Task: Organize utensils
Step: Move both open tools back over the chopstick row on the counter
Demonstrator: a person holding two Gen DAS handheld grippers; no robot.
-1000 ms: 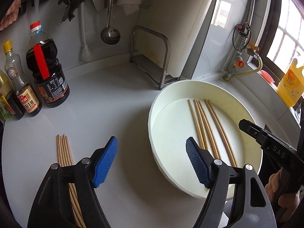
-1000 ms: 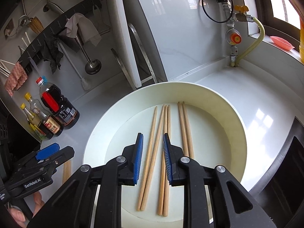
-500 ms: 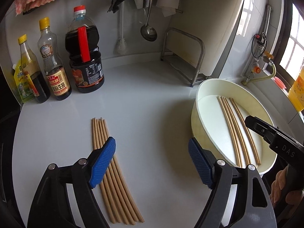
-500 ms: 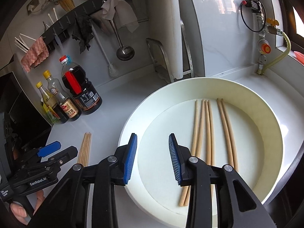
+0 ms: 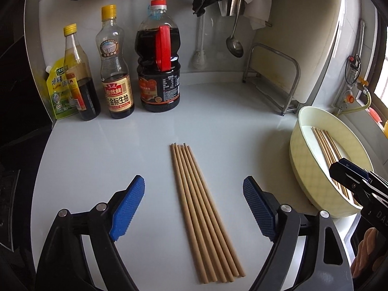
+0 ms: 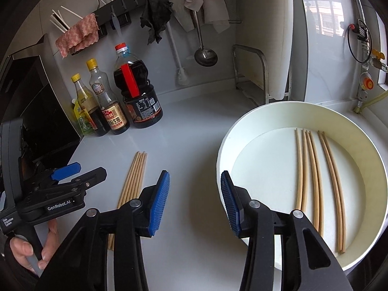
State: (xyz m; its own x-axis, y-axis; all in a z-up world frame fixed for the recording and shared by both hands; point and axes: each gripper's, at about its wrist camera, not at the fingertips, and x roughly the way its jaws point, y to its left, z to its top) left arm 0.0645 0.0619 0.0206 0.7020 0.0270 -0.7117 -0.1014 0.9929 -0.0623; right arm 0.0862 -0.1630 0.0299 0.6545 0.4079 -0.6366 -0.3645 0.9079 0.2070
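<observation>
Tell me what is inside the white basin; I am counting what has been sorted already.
Six wooden chopsticks lie on the floor of the white basin, roughly parallel, nothing else visible. The right gripper's finger covers the basin's near left corner.

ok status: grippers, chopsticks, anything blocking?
Left gripper opening, empty, over counter chopsticks. Right gripper opening, empty. Six chopsticks in basin. Nothing in the way.

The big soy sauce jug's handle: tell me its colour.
Red. The handle matches the red cap on the big soy sauce jug; it shows best in the left wrist view.
</observation>
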